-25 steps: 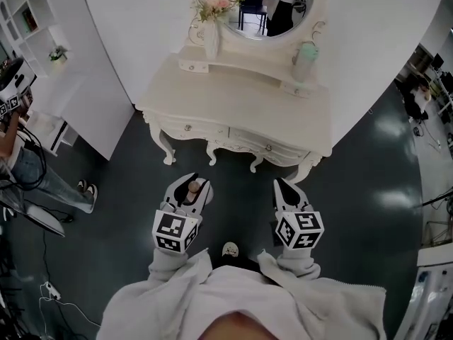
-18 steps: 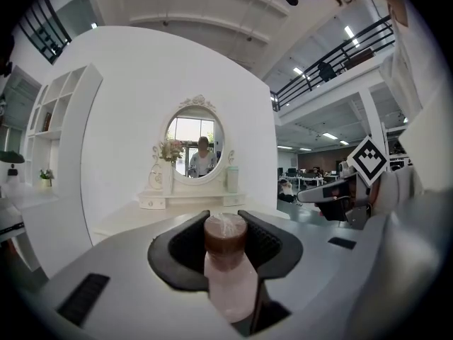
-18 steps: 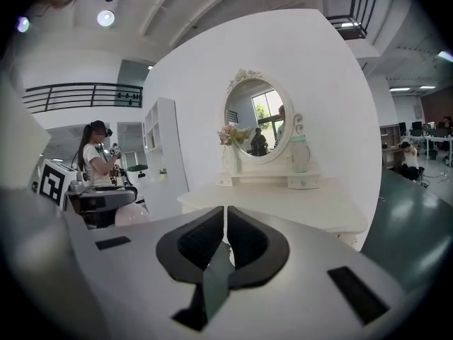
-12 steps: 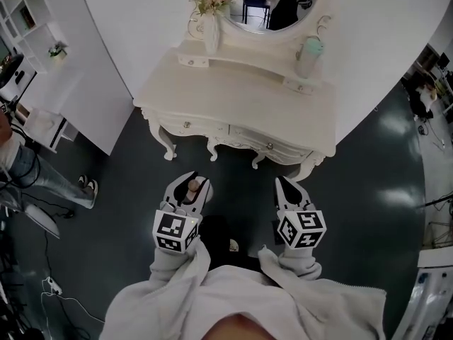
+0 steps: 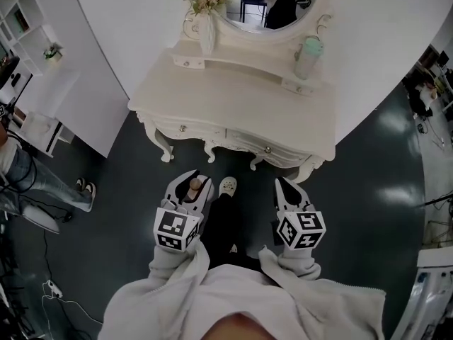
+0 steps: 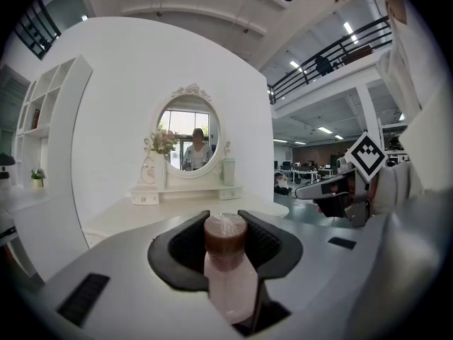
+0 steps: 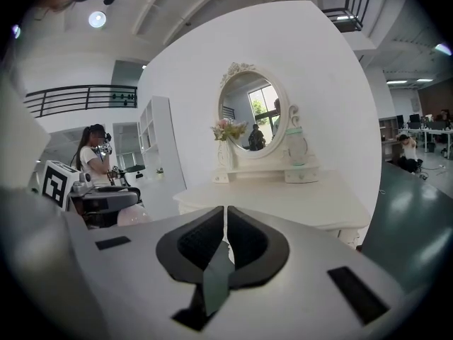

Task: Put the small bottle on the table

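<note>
A small pale pink bottle (image 6: pixel 228 275) with a brown cap (image 5: pixel 194 185) stands upright between the pads of my left gripper (image 5: pixel 190 190), which is shut on it. In the left gripper view the black pads press both sides of the bottle's neck. My right gripper (image 5: pixel 287 190) hangs level beside it, shut with nothing between its pads (image 7: pixel 225 241). Both are held over the dark floor, short of the front edge of the white dressing table (image 5: pixel 233 105). The tabletop (image 6: pixel 134 214) lies ahead and a little below the left gripper's jaws.
On the table's back shelf stand a vase of pink flowers (image 5: pixel 207 9) at the left and a pale green bottle (image 5: pixel 308 52) at the right, under an oval mirror (image 5: pixel 267 2). A white shelf unit (image 5: pixel 28 27) and a person (image 5: pixel 18 168) are at the left.
Both grippers have come a little closer to the table's front edge. A foot in a white shoe has stepped forward between them. The bottle stays gripped.
</note>
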The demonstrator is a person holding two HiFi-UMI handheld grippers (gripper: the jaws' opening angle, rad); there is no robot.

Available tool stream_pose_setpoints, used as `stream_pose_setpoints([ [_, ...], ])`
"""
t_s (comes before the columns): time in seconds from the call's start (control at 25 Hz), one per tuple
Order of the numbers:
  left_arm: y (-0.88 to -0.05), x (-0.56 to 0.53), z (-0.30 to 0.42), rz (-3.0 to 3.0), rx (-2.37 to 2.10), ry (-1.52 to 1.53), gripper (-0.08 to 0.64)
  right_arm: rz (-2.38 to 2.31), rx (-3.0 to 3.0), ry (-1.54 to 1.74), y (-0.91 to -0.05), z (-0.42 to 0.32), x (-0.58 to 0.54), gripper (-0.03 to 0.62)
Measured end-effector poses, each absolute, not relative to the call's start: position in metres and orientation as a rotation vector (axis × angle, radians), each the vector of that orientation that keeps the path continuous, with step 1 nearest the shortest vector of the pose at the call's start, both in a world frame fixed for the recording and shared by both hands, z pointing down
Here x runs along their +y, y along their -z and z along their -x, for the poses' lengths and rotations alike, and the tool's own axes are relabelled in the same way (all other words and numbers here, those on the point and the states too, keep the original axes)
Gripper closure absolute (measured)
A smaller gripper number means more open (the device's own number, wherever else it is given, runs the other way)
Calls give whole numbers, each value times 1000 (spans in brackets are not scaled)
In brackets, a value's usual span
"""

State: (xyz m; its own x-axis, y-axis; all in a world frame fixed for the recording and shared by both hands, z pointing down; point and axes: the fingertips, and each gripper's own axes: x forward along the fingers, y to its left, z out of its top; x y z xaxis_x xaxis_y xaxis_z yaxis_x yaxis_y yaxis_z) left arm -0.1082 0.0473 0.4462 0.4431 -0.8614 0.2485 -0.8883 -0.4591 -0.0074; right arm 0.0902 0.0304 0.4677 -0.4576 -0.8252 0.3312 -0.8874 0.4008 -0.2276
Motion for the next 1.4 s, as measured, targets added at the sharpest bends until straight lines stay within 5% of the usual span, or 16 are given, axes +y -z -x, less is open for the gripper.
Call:
stream_pose_setpoints([
  [1.4, -428, -265, 100, -2679, -1367, -307, 430, -1638, -2399, -563, -448, -88, -252, 554],
])
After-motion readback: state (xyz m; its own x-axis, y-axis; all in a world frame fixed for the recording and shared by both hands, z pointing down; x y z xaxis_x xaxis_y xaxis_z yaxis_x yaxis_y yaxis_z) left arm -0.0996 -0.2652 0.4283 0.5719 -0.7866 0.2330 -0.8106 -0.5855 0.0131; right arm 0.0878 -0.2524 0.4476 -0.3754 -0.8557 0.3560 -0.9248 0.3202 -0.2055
